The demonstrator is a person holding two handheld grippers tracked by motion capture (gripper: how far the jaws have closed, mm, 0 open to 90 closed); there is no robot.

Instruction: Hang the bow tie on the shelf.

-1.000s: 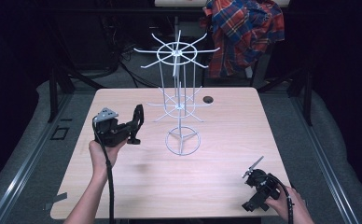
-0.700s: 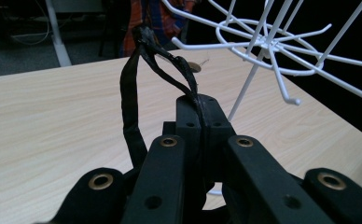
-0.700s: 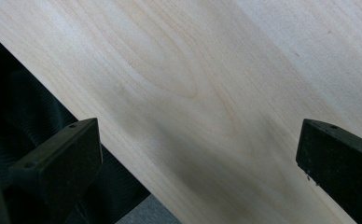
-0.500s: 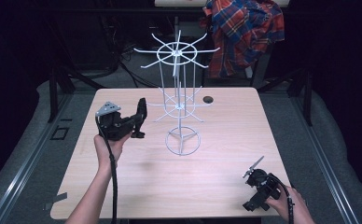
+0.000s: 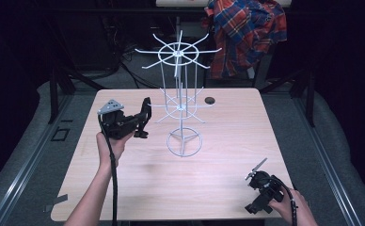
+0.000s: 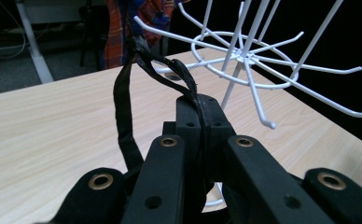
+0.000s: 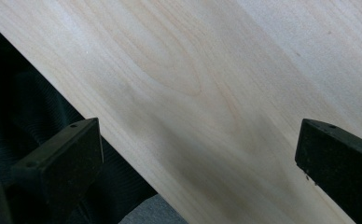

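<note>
My left gripper (image 5: 142, 117) hovers over the table's left half, shut on a black band (image 5: 146, 106) that stands up as a loop from its jaws. In the left gripper view the band (image 6: 125, 107) is pinched between the closed jaws of the left gripper (image 6: 200, 109), with the white wire rack (image 6: 244, 56) just beyond. The rack (image 5: 180, 106) stands at the table's middle, two tiers of hooked arms on a ring base. At the front right corner my right gripper (image 5: 255, 206) rests open, and the right gripper view shows the right gripper (image 7: 193, 154) holding nothing over the table edge.
A small dark round object (image 5: 210, 100) lies on the wooden table (image 5: 227, 150) behind the rack. A plaid shirt (image 5: 244, 33) hangs beyond the far edge. Dark floor lies past the table's front edge (image 7: 30, 107).
My left gripper has shifted slightly right, toward the rack, with the band still in its jaws. The right gripper has stayed put.
</note>
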